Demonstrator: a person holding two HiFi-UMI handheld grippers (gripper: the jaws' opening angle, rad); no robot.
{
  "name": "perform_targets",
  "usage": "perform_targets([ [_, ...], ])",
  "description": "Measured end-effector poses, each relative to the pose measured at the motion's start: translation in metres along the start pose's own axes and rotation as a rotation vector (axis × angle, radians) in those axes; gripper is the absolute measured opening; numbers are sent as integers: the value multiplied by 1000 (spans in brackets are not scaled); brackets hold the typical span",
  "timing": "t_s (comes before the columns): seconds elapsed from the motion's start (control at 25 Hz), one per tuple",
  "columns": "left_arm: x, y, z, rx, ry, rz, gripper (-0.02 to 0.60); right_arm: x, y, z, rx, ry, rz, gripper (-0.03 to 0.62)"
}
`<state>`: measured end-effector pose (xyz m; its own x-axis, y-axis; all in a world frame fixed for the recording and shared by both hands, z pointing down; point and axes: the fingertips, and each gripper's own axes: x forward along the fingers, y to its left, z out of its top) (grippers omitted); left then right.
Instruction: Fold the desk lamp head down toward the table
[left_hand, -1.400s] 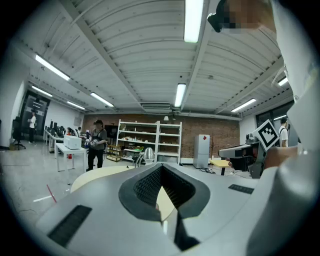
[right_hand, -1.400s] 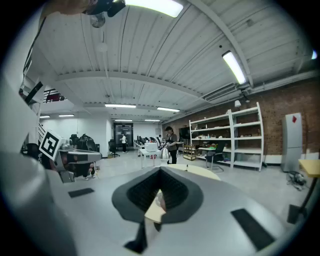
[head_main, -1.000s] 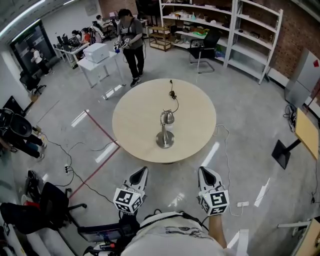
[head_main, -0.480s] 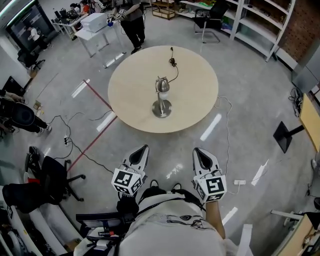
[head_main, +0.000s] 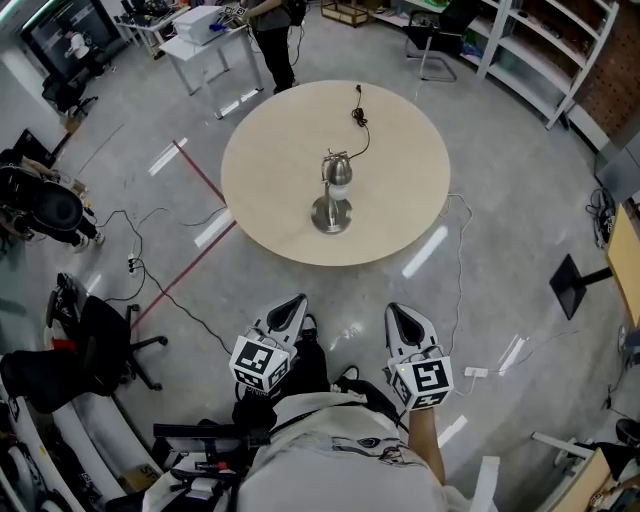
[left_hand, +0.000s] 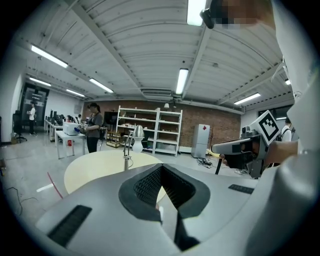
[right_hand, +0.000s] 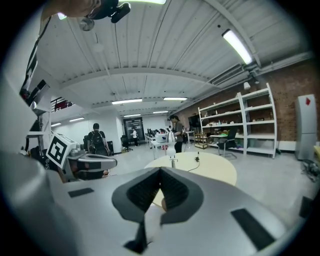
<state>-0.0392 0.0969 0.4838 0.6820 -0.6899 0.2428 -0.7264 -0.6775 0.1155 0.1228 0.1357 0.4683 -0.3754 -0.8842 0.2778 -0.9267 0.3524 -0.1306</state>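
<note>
A silver desk lamp stands upright on a round beige table. Its round base rests near the table's middle and its head is up. A black cord runs from the lamp to the table's far edge. My left gripper and right gripper are side by side over the floor, well short of the table. Both point toward the lamp, shut and holding nothing. The lamp shows small and far off beyond the left gripper as lamp, and beyond the right gripper as lamp.
A person stands beyond the table beside a white desk. Office chairs and floor cables lie at the left, with a red floor line. Shelves stand at the back right and a black stand at the right.
Both grippers have sunk a little and stayed shut. The head view has shifted, so the table sits higher in the picture. The lamp has not moved.
</note>
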Motion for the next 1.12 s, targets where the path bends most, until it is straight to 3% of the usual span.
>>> perform_targets([
  [0.16,20,34,7,1,-14,-18,2,35,0,10,-4,-12,-13,5],
  [0.4,53,91,41,52,-41,-72,2,85,-8,61,-56,-111,-42,5],
  [0.68,75,143,58,46,-17,-118,2,131,-25,90,-3,-123,-135,5],
  [0.8,88,155,75,50,-42,-132,2,141,-24,122,-7,-170,-129,5],
  [0.92,91,151,69,42,-24,-126,2,144,-21,125,2,-175,-108,5],
  [1.12,111,154,67,9,-1,-56,2,161,-35,126,38,-144,-73,5],
])
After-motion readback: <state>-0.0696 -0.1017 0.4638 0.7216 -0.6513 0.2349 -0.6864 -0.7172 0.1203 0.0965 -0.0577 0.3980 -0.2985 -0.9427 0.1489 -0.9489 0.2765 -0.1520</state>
